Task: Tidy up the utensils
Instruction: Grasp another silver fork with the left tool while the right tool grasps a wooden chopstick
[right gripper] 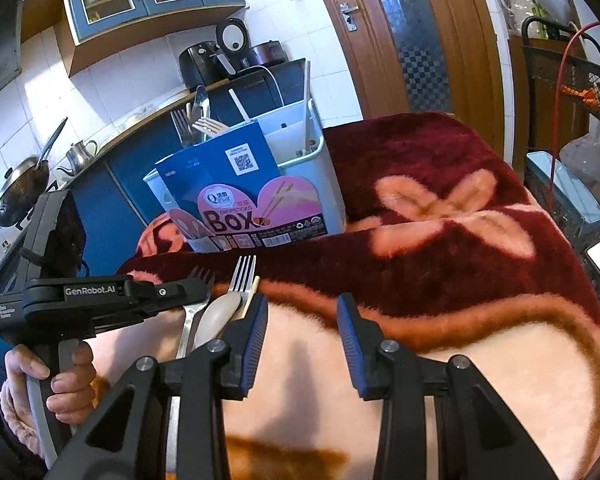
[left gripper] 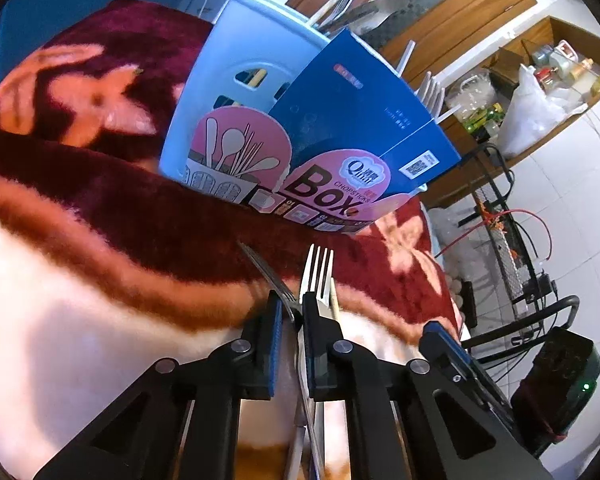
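Right under the cameras, on the fuzzy red-and-cream blanket (right gripper: 440, 216), the left claw (left gripper: 288, 320) is pinched nearly shut on the neck of a metal fork (left gripper: 266, 270), I think, though the blur makes contact hard to confirm. A second fork (left gripper: 318, 268), a spoon (right gripper: 216, 316) and a pale stick lie just beside it, long axes all pointing away toward the chopsticks box (right gripper: 256, 184). The right claw (right gripper: 302, 336) sits partly open, holding nothing, just right of the pile. Left hand's nearer. The box stands straight ahead, already holding some utensils.
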Tool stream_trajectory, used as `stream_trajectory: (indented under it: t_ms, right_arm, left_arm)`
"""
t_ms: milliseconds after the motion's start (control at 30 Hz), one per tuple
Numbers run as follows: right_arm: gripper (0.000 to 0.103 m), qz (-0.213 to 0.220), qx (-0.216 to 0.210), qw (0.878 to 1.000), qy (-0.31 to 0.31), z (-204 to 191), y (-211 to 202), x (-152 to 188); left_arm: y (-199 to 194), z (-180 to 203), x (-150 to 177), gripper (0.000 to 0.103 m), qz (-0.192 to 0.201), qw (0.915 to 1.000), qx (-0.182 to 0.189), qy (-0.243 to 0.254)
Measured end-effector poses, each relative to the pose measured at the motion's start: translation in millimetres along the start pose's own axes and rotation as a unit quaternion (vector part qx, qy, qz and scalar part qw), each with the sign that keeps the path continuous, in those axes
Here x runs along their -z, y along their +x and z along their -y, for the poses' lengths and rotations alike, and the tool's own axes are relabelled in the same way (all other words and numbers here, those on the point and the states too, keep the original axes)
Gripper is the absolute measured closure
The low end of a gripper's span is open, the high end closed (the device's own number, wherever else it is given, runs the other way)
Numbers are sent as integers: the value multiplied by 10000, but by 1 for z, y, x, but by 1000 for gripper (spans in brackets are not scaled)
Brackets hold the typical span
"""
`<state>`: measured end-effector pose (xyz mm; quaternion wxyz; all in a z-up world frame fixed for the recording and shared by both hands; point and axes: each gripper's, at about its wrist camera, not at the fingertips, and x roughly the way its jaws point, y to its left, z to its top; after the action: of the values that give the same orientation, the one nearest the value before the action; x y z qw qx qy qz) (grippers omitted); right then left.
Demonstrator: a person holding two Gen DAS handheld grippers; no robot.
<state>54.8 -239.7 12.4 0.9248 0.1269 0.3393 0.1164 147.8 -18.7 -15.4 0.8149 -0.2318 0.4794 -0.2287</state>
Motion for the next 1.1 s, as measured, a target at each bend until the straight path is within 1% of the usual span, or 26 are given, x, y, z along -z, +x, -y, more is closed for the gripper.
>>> stream_trajectory:
  t_ms: [300,500,667,933,1100]
  right_arm:
    - [64,-46,-26,10000,-66,-9,0,1]
    - [64,-82,-37,9999,-146,-18,-2,2]
    - [64,-134,-64,9997,-208,-26,-3,5]
    - [64,-395,-159,9983,-391,-43,0,10]
    - [64,-665,-120,9964,-509,-50,7,13]
  left_arm:
    - [-29,3,1,95,404,9991,72,91]
    - [-62,7,4,97,838,9961,113,243]
    - [-91,9,6,99,1157,9926,221,297]
    - [-130,12,14,101,1674,9847,109,480]
    - [-147,12,18,101,1855,9809,146,567]
